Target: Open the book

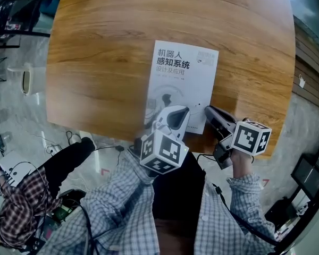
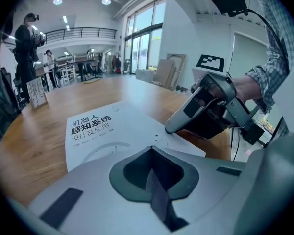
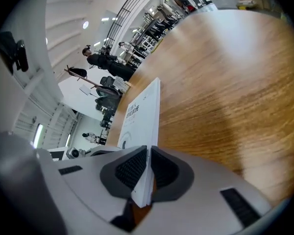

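Lying closed and face up on the near part of the round wooden table (image 1: 95, 62), the white paperback book (image 1: 181, 78) has its near right corner pinched by the right claw (image 1: 208, 108), whose jaws are nearly together on the thin cover edge. The grip looks made, so the next move is likely a lift and a swing of the cover leftward. The left claw (image 1: 182, 110) is closed and empty, angled low over the book's near edge. Both forearms reach in from the near side.
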Tool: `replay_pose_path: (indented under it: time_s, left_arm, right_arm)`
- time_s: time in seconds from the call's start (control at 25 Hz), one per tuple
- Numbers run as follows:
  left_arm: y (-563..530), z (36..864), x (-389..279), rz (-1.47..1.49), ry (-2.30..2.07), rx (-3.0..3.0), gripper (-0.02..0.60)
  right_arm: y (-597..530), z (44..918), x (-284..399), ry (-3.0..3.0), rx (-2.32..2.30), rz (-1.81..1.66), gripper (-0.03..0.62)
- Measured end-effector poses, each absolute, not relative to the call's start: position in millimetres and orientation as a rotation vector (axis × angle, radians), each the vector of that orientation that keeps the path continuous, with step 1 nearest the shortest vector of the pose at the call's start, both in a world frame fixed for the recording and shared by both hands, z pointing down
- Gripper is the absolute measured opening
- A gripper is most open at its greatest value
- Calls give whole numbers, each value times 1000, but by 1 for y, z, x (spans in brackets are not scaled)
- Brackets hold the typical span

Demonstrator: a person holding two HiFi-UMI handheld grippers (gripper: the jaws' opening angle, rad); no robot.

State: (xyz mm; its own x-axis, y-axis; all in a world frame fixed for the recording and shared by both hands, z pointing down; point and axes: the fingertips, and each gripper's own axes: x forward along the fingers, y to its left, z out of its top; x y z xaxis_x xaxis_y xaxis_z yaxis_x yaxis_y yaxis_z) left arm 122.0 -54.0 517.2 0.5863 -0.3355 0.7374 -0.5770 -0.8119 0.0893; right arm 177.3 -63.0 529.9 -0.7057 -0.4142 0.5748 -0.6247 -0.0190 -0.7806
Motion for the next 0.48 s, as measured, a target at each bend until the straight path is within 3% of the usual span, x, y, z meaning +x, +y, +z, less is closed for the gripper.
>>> replay_pose_path:
  time_s: [0.48]
  left_arm:
    - [-64, 504, 132, 870, -758, 2419, 0]
  right_arm:
    - [-68, 495, 173, -2201, 1115, 1894, 31]
